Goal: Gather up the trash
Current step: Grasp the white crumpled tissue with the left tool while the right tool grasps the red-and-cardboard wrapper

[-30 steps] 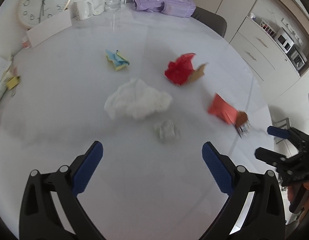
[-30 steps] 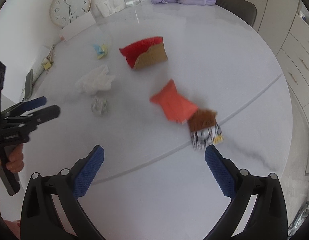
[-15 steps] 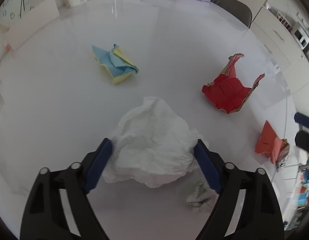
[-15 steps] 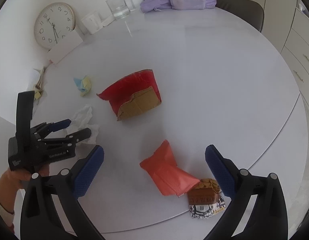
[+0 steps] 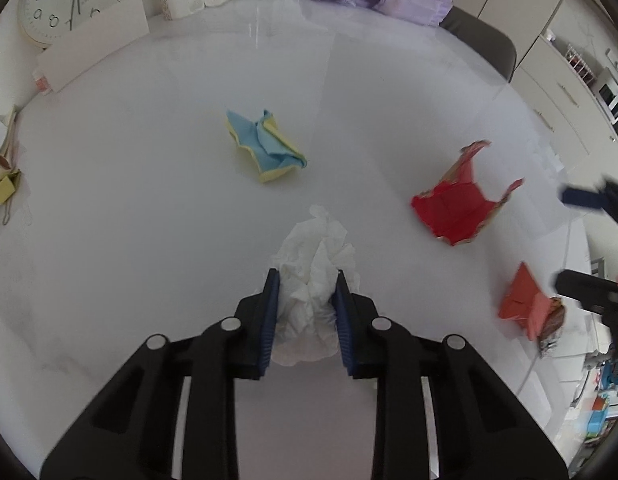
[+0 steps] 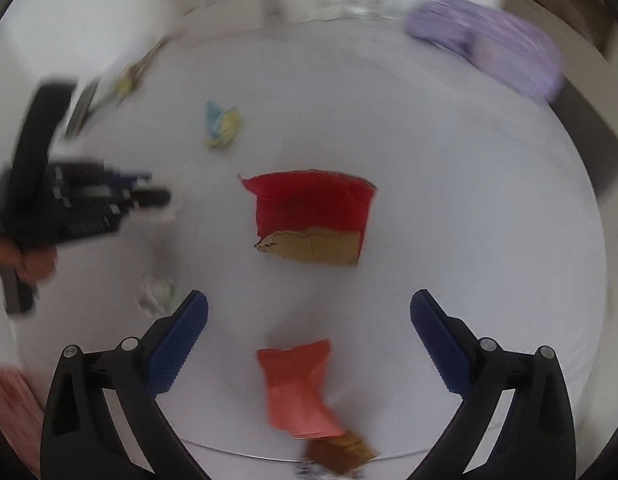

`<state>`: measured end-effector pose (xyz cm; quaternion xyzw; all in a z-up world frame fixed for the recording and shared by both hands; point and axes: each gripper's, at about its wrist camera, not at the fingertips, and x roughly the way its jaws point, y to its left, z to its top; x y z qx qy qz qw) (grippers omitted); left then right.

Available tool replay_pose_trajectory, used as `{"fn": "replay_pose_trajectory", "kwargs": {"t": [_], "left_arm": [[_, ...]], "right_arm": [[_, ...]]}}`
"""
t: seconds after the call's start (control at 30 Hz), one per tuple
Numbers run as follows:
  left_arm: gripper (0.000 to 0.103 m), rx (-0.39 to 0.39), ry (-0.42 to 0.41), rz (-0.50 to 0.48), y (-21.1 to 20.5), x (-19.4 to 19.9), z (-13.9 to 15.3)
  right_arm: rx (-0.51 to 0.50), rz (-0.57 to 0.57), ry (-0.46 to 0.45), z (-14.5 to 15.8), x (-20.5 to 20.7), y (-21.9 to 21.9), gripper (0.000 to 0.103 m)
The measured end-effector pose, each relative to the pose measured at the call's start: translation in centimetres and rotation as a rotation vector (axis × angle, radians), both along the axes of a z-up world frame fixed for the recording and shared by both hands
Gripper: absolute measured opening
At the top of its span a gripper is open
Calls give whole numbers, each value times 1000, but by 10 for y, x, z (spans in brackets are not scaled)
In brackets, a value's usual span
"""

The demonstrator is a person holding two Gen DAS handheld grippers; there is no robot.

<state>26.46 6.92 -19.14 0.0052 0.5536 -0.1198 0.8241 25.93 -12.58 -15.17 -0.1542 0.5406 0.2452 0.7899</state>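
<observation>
Your left gripper [image 5: 305,284] has its two blue pads clamped on the white tissue [image 5: 315,276], which bulges out past the tips and rests on the white table [image 5: 149,240]; as far as you can judge, this is the first piece secured, and it has not been lifted off yet. Everything else is uncollected. Taking the tissue as the landmark: the blue and yellow paper [image 5: 265,146] lies beyond it, the torn red box [image 5: 455,208] lies off to its right, and the orange packet [image 5: 525,306] sits farther right near the table edge, touching a brown wrapper [image 5: 553,320]. A small grey wad [image 6: 155,294] lies just beside the tissue on the near side. Your right gripper [image 6: 309,346] hangs with fingers wide apart over the orange packet, holding nothing. No bin is in view.
</observation>
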Motion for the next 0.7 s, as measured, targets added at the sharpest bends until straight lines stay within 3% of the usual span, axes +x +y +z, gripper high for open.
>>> {"fn": "replay_pose_trajectory", "kwargs": {"t": [0.17,0.3,0.47,0.63,0.67,0.7], "left_arm": [[26,-21,-21,24,4,-19,23],[26,-24,-30,54,7,-35,30],[26,-40,1,117,10,-40,26],[26,-40,-4,163,12,-46,22],[26,-43,-7,173,13,-46,21],[26,-46,-5,184,14,-46,21]], "right_arm": [[-190,416,-56,-2,23,33,100],[-303,671,-42,-18,36,54,100],[-302,803,63,-40,59,75,100],[-299,892,106,-52,60,84,100],[-296,894,118,-54,61,85,91],[-291,895,139,-56,62,85,73]]}}
